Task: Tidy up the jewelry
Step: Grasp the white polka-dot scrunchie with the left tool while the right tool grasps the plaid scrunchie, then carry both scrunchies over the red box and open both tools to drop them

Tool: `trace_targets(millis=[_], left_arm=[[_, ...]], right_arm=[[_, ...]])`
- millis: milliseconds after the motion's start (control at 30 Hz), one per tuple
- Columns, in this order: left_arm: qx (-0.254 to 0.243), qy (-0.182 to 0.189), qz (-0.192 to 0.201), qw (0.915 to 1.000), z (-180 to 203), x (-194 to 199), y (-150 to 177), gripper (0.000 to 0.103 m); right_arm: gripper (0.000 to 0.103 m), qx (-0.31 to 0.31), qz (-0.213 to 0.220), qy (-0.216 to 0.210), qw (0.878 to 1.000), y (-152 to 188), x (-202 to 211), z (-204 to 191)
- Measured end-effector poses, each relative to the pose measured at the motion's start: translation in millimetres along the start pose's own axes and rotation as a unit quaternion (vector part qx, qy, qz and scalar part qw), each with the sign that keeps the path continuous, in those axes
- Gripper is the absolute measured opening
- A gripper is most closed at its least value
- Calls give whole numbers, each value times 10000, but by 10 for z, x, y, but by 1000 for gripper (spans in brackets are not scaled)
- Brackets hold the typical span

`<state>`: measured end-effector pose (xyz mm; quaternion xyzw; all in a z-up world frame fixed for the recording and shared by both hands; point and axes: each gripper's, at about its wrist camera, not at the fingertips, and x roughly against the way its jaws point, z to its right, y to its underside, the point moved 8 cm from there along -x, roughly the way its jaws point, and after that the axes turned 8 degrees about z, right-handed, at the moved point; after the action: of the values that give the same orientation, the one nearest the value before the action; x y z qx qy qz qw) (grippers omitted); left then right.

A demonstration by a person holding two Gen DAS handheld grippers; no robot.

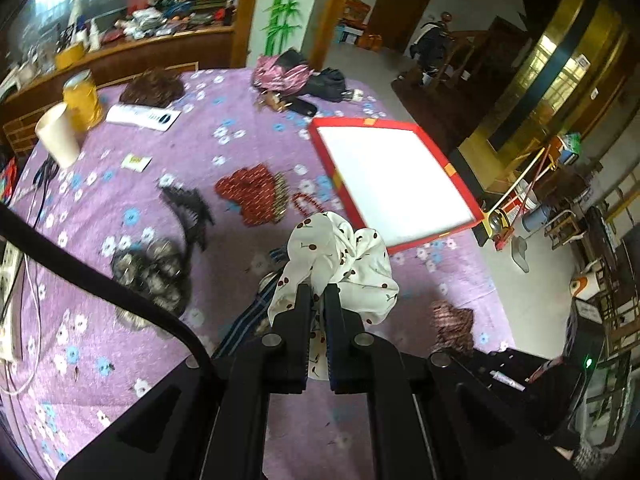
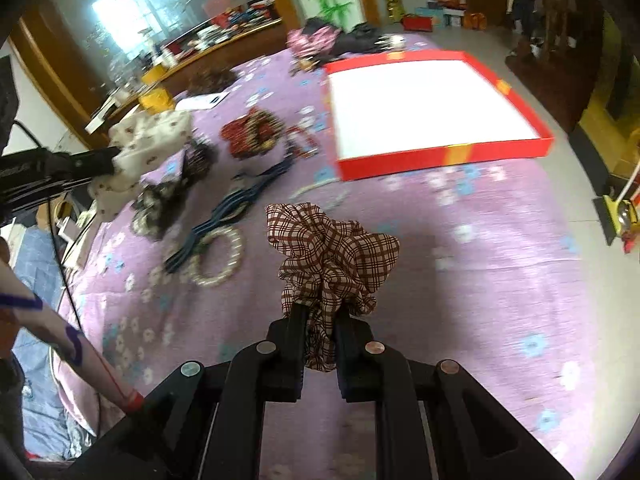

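Purple floral tablecloth [image 1: 240, 152] below, each claw pinches a scrunchie: left claw [image 1: 318, 294] cherry-print scrunchie [image 1: 344, 256], right claw [image 2: 320, 314] plaid scrunchie [image 2: 332, 256].

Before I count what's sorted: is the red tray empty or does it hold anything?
Empty. The red tray shows only its bare white bottom in both views; nothing lies in it.

White cherry-print scrunchie [image 1: 340, 256], brown plaid scrunchie [image 2: 332, 256], red-rimmed white tray [image 2: 440, 156], purple floral cloth [image 2: 480, 280]

Two close wrist views steeply down, sharing purple tablecloth [image 1: 132, 360] and red tray [image 2: 440, 158].
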<state>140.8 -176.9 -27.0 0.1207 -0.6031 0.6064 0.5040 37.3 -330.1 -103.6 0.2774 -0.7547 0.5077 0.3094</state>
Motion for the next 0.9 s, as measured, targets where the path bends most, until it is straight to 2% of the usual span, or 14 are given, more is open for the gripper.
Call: trace_targets(millis=[200,433,667,900], left_arm=[[-110,9,-49,9999,307,-154,-148,6],[-475,-53,-55,9988,609,-397,-338,6],[-461,-79,-248,9986,652,-969,-714,6],[-266,11,-389,9989,468,-1883,-1243,6]], right_arm=[[13,-86,281,338,9990,-228,204,541],[13,-143,419,643,9969,-596,175,1015],[13,-242,538,923,9940,-1214,-203,1341],[13,-319,287,1110,9929,-1906,-935,1513]])
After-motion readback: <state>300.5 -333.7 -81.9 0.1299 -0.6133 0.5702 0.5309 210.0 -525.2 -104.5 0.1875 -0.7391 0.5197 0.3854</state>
